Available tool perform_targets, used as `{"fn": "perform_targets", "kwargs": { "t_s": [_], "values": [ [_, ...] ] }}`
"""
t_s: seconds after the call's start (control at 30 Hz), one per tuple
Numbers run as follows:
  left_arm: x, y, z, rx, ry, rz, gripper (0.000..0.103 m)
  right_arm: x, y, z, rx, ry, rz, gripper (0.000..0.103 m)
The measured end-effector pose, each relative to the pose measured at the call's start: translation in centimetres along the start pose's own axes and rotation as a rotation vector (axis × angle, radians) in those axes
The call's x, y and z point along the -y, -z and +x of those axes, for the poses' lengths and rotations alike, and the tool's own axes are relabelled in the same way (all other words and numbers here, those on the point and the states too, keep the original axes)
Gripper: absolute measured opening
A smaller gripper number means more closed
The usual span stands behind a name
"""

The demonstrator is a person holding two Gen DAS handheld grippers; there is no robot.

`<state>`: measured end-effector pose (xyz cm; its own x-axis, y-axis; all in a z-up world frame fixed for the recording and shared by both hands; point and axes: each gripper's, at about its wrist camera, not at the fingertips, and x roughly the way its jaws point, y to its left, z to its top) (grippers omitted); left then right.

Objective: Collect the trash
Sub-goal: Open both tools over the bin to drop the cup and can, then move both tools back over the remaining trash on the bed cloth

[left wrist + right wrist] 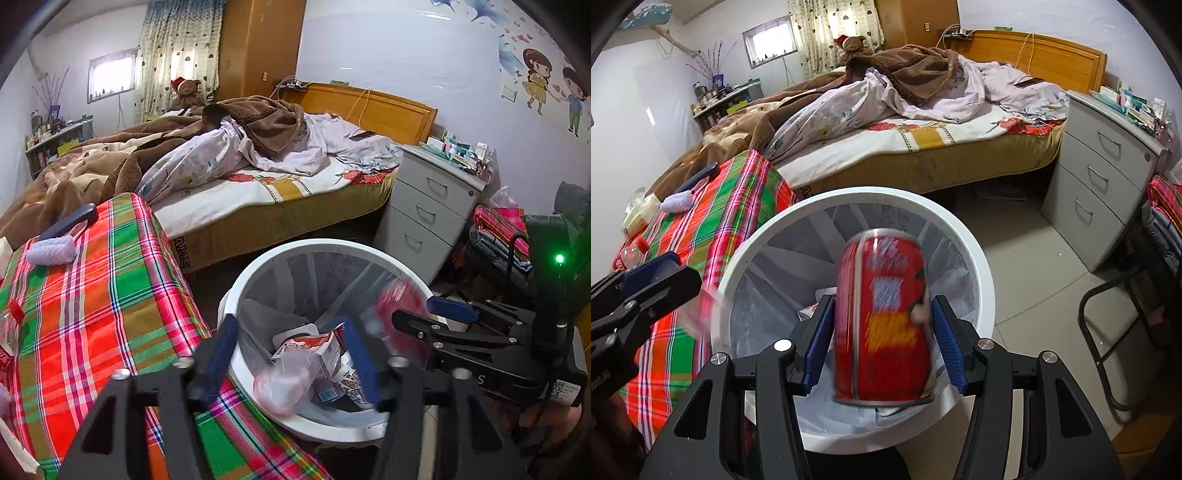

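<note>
**Both grippers over the bin**

I see my right gripper [882,343] above the white bin [979,266]. Its jaws stand apart around a blurred red can [882,314], with a slim gap at the right pad. My left gripper [288,362] has its jaws open too, over a blurred clear wrapper [284,384] in the bin's mouth. The bin stands against the plaid-covered worktop [110,295].

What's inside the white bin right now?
The white bin has a clear liner and holds a red-and-white carton, printed wrappers and a blurred clear plastic piece. The bottom is covered by this trash. The red can blocks the right wrist view.
</note>
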<state>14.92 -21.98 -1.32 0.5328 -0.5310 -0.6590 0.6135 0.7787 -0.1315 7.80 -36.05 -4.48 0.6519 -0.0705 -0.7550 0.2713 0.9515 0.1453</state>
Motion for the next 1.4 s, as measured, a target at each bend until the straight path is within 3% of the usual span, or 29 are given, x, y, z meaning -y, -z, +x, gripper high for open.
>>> {"fn": "perform_targets", "kwargs": {
  "t_s": [0.17,0.67,1.4],
  "values": [
    [-0.6,0.1,-0.5,0.005,0.004,-0.024,0.062,-0.1,-0.2,-0.5,0.022,0.005,-0.002,0.062],
    [-2.9,1.3,-4.9,0.06,-0.03,-0.063,0.062,-2.0,-0.2,-2.1,0.071,-0.023,-0.017,0.062],
    [-10.2,5.0,-14.3,0.162,-0.193,-0.175,0.062,-10.3,0.6,-4.2,0.139,-0.162,-0.132,0.062]
  ]
}}
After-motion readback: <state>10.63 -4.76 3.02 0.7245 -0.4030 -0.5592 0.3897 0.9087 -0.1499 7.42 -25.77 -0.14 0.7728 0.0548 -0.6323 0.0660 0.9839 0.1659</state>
